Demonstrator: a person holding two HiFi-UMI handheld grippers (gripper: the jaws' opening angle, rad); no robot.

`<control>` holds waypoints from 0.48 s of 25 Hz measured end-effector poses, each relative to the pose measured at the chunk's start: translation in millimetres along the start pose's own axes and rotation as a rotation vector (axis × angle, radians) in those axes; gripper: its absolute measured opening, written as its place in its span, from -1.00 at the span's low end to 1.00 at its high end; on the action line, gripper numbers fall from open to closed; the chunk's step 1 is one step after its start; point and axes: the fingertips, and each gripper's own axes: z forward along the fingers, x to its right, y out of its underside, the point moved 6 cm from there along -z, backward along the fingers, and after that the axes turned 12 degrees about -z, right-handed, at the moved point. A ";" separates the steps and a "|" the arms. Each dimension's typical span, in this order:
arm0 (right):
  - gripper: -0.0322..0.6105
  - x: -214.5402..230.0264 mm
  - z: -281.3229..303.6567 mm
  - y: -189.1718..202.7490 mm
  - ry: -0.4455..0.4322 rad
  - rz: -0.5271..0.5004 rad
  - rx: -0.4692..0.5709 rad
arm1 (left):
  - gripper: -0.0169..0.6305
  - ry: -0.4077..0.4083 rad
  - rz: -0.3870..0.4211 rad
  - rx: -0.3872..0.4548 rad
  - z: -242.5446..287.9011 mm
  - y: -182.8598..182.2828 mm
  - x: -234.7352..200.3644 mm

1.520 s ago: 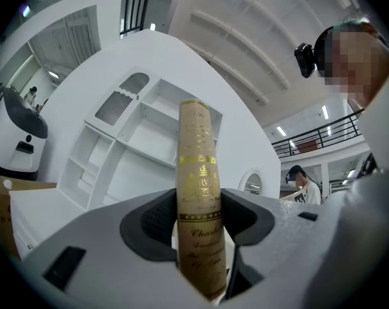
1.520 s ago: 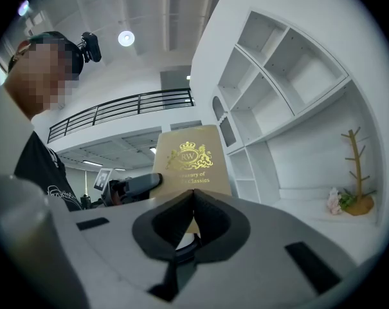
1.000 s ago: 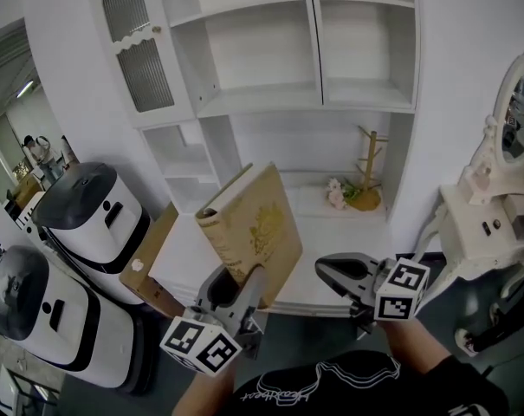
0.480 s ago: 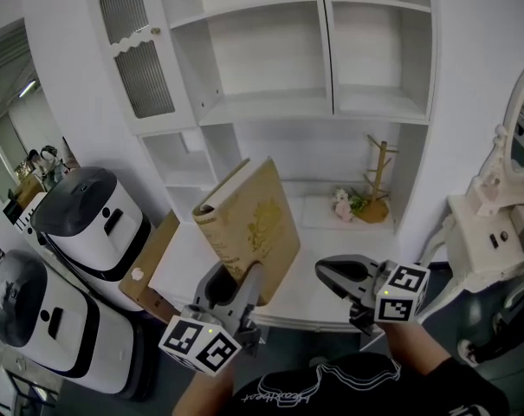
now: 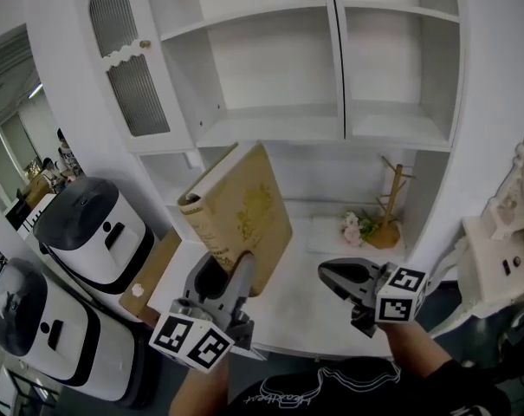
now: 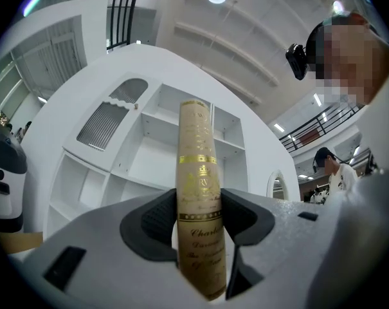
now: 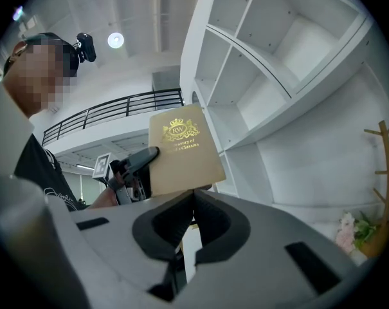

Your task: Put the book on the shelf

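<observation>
Tan book (image 5: 244,219) w/ gold print, held upright, slight tilt, before white shelf (image 5: 270,121).

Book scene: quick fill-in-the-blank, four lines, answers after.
The left gripper clamps the book at its ___.
The right gripper is shut and holds ___.
The lettering on the book's cover is ___ in colour.
The wooden stand in the shelf unit stands beside some ___.
Missing words: spine; nothing; gold; flowers.
</observation>
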 end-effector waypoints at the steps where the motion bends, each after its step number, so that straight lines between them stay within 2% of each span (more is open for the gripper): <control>1: -0.88 8.1 1.9 0.8 -0.003 0.002 -0.005 | -0.33 -0.003 0.004 0.009 8.1 -3.0 -4.0; 12: -0.88 74.9 7.1 4.0 -0.027 0.020 -0.032 | -0.33 -0.027 0.120 0.102 81.3 -51.1 -24.8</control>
